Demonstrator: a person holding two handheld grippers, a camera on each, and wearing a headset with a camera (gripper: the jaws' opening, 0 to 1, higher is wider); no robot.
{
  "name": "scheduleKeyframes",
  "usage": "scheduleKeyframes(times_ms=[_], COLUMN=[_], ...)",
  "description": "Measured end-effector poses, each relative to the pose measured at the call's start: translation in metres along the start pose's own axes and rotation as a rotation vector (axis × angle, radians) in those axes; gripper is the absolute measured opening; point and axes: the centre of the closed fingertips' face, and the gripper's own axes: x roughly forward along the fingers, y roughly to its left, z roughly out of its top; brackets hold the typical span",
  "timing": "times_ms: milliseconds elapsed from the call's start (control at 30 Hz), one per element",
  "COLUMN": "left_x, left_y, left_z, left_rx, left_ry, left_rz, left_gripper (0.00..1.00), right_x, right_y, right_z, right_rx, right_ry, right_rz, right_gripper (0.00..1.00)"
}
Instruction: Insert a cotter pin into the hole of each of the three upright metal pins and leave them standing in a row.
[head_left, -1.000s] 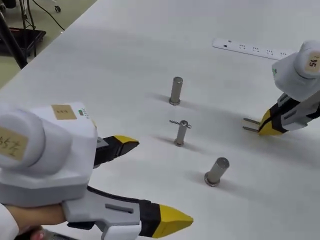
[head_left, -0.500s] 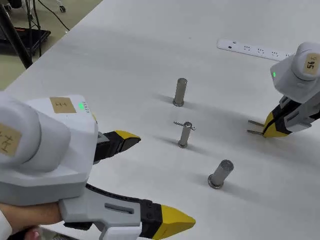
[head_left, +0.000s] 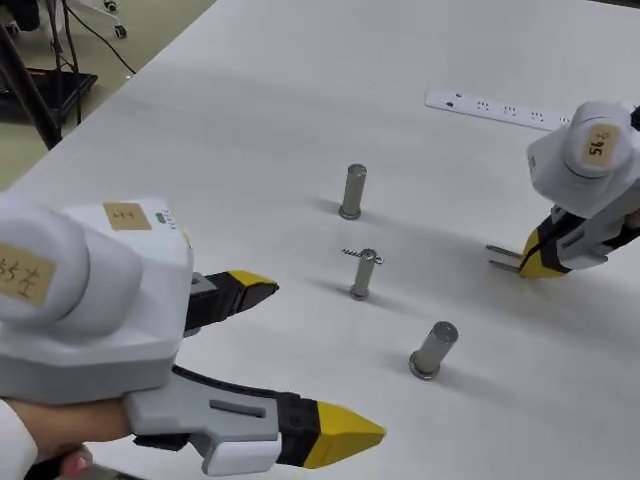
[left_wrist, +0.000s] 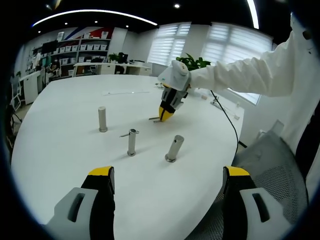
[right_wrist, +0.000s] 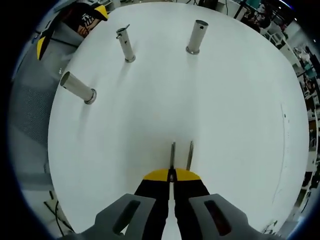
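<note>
View: head
Left gripper (head_left: 305, 365): near left, jaws spread wide over the white table (head_left: 250, 120), yellow tips aimed at the row.
Far metal pin (head_left: 351, 192): upright, bare hole end.
Middle metal pin (head_left: 364, 274): upright, between the other two.
Fitted cotter pin (head_left: 360, 256): lies crosswise through the top of the middle metal pin.
Near metal pin (head_left: 433, 350): stands on its base, nearest the person.
Right gripper (head_left: 535, 255): right of the row, well apart from it, jaws pinched together.
Held cotter pin (head_left: 503, 258): clamped in the right gripper, legs pointing left toward the row.
Power strip (head_left: 495, 109): far right, flat on the table.

View: left gripper
Left gripper (left_wrist: 168, 172): jaws far apart.
Row: far metal pin (left_wrist: 102, 119), middle metal pin (left_wrist: 132, 142), near metal pin (left_wrist: 174, 148), all standing.
Right gripper (left_wrist: 165, 114): beyond the row, tip down near the table, on a white sleeve (left_wrist: 250, 75).

View: right gripper
Right gripper (right_wrist: 171, 175): jaws closed tight on the held cotter pin (right_wrist: 173, 156), both legs sticking forward.
Row: far metal pin (right_wrist: 196, 36), middle metal pin (right_wrist: 126, 45), near metal pin (right_wrist: 77, 87), well ahead of the legs.
</note>
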Motion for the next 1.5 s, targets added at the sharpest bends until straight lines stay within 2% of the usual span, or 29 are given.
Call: scheduleKeyframes(times_ms=[333, 400, 500, 600, 633, 700, 733, 800, 933, 1133, 1333, 1433, 1500], left_x=[0.004, 0.005, 0.008, 0.010, 0.012, 0.014, 0.016, 0.019, 0.028, 0.044, 0.063, 0.073, 0.078], left_y=[-0.003, -0.003, -0.004, -0.004, -0.004, -0.003, -0.003, -0.004, -0.006, -0.011, -0.015, -0.021, -0.023], left_z=[0.010, 0.012, 0.021, 0.026, 0.029, 0.031, 0.034, 0.039, 0.044, 0.057, 0.071, 0.073, 0.074], left_rx=[0.018, 0.017, -0.023, -0.021, -0.014, -0.011, -0.017, -0.041, -0.035, -0.055, -0.039, -0.040, -0.037], left_ry=[-0.012, -0.013, -0.044, -0.050, -0.049, -0.046, -0.053, -0.066, -0.048, -0.045, -0.043, -0.017, -0.009], left_rz=[-0.005, -0.007, -0.012, -0.015, -0.015, -0.018, -0.020, -0.029, -0.043, -0.080, -0.114, -0.152, -0.159], left_gripper=[0.83, 0.82, 0.81, 0.79, 0.78, 0.76, 0.75, 0.75, 0.72, 0.69, 0.63, 0.57, 0.55], right_x=[-0.023, -0.029, -0.041, -0.051, -0.054, -0.059, -0.063, -0.069, -0.077, -0.089, -0.094, -0.094, -0.094], right_y=[0.006, 0.008, 0.013, 0.015, 0.013, 0.012, 0.011, 0.015, 0.018, 0.032, 0.043, 0.048, 0.052], right_z=[0.000, 0.003, 0.015, 0.017, 0.017, 0.016, 0.016, 0.015, 0.013, 0.018, 0.022, 0.024, 0.026], right_rx=[0.016, 0.018, 0.045, 0.055, 0.061, 0.062, 0.037, 0.045, 0.043, 0.037, 0.020, 0.005, 0.001], right_ry=[-0.057, -0.085, -0.180, -0.211, -0.236, -0.247, -0.254, -0.271, -0.308, -0.348, -0.371, -0.367, -0.370], right_rz=[-0.056, -0.078, -0.103, -0.132, -0.147, -0.177, -0.212, -0.236, -0.284, -0.330, -0.368, -0.376, -0.373], right_gripper=[0.00, 0.00, 0.00, 0.00, 0.00, 0.00, 0.00, 0.00, 0.00, 0.00, 0.00, 0.00, 0.00])
